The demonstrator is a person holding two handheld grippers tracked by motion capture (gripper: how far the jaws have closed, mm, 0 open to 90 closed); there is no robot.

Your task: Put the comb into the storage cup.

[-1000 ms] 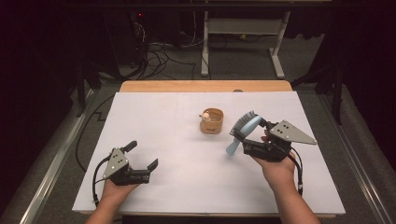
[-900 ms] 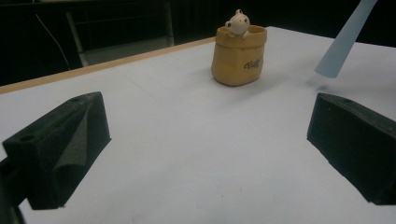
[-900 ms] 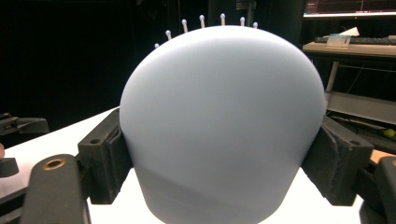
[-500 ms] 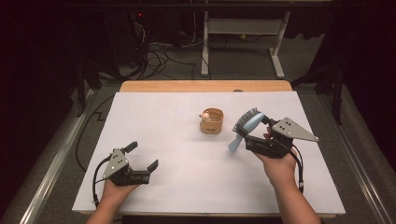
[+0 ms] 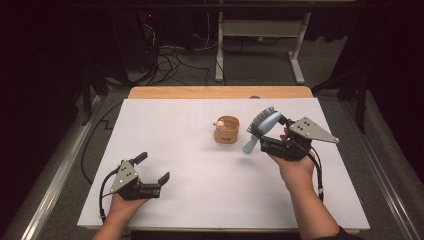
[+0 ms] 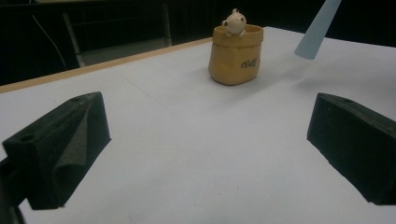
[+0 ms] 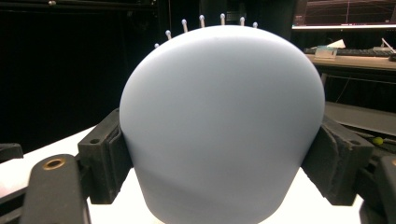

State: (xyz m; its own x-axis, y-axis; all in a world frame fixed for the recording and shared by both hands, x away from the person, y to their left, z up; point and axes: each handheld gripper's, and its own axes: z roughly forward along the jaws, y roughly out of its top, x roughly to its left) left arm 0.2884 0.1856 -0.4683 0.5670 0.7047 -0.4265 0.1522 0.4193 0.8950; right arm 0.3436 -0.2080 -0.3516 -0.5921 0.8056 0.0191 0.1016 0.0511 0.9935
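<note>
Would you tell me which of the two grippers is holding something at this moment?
The right gripper: its jaws clamp the light blue hairbrush by the head. The left gripper is open with nothing between its jaws.

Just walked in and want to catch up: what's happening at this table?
A person sits at a table covered in white, with a two-jaw tool in each hand. The right tool is clamped on the head of a light-blue hairbrush, held up off the table with its handle angling down toward a small tan holder that has a little animal figure on its rim. The left tool rests near the front edge, jaws open with nothing between them, facing the holder.
</note>
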